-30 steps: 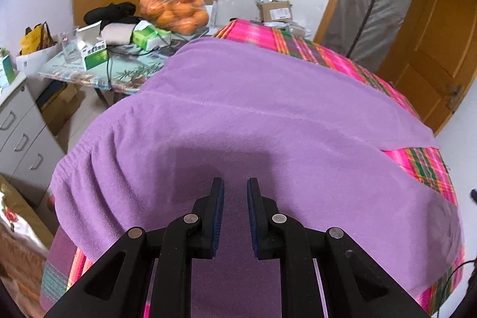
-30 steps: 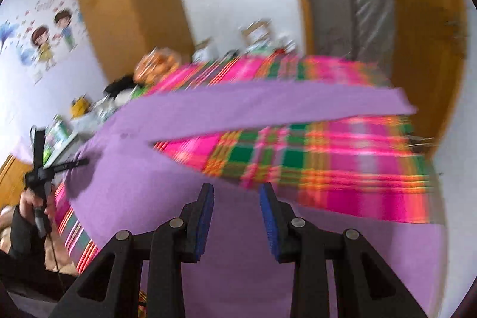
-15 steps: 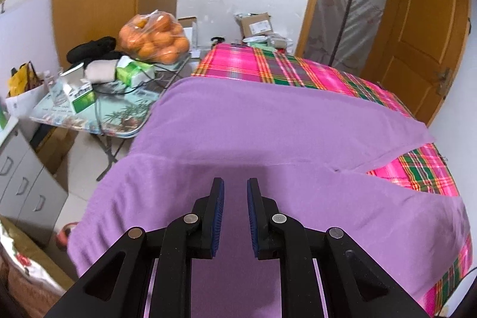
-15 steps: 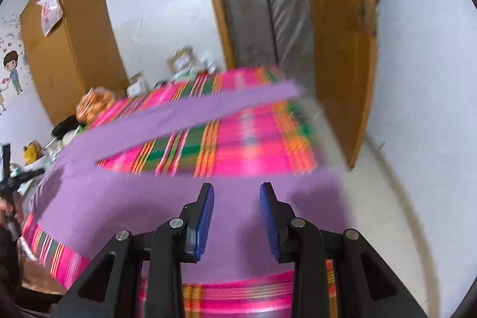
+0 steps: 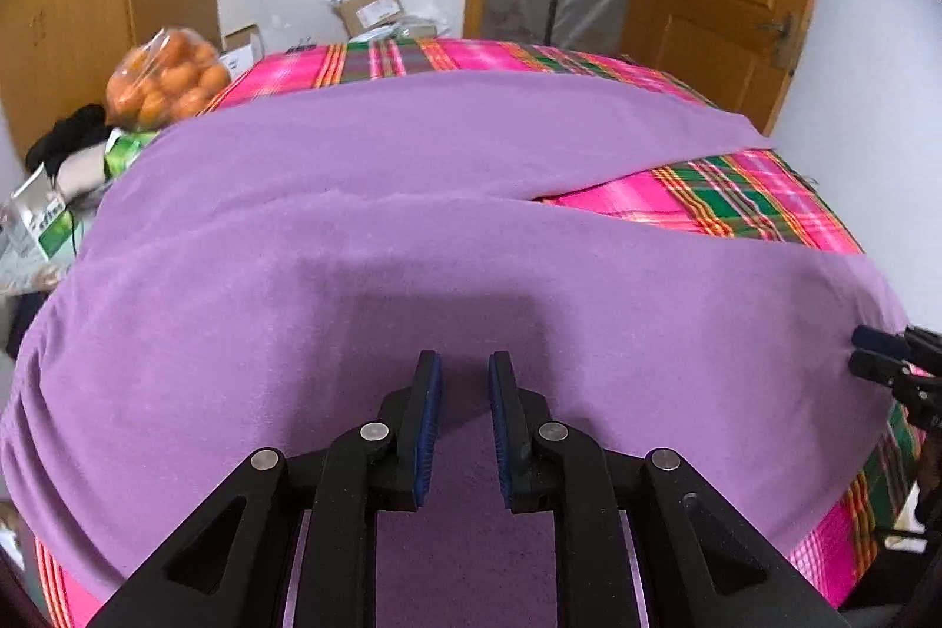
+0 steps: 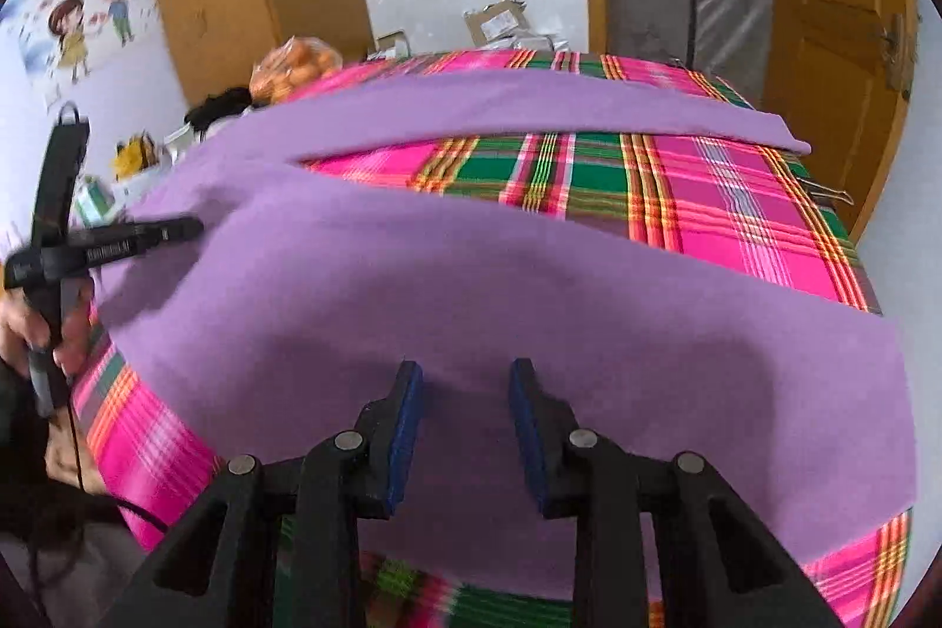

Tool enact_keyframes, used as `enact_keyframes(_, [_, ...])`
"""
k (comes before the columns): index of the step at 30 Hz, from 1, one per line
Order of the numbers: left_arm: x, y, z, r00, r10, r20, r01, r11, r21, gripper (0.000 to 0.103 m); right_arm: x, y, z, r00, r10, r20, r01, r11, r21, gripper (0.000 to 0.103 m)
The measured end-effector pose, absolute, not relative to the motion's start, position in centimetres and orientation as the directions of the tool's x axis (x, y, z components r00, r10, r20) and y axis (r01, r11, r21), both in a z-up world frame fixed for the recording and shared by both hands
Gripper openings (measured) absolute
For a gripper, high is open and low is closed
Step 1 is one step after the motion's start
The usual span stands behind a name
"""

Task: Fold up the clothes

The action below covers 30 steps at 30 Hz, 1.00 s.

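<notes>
The purple pants (image 5: 412,245) lie flat on the plaid surface (image 6: 706,192), legs stretching away to the right. The left claw (image 5: 461,422) hangs over the waist end, the right claw (image 6: 465,416) over the near leg. Both claws are open and hold nothing.

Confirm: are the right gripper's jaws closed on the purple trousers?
No, the right gripper has its jaws apart above the purple trousers, with no fabric pinched between them.

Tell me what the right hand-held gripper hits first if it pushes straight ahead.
Probably the purple garment: the right hand-held gripper, open, points at its near leg, spread on the plaid cloth.
</notes>
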<state>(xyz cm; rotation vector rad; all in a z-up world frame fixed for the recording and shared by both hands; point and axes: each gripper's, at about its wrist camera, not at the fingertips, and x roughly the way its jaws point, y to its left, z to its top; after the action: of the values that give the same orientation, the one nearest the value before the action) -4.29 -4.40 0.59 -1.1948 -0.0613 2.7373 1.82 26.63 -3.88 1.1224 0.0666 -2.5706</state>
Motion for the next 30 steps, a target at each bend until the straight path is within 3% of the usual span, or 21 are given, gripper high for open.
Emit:
enact_keyframes(8, [-3.6,-7.4,0.9,-0.694,0.115,-0.711,-0.043,-0.992,-0.118,0.017,1.0,27.7,-2.5,-0.656,-0.285,-0.699,0.280,-0.952,0.126,0.028])
enact_keyframes(22, [0.0,-19.8,1.5,-0.714,-0.145,-0.685,0.365,-0.912,-0.189,0.017,-5.4,17.9,-2.4,-0.565,-0.416,-0.712,0.461,-0.875,0.146,0.028])
enact_keyframes(30, [2.4,-24.1,-0.1,-0.695,-0.188,-0.694,0.467,-0.852,-0.237,0.017,-7.5,18.1,-3.4,-0.565,-0.378,-0.734,0.391,-0.905,0.165,0.026])
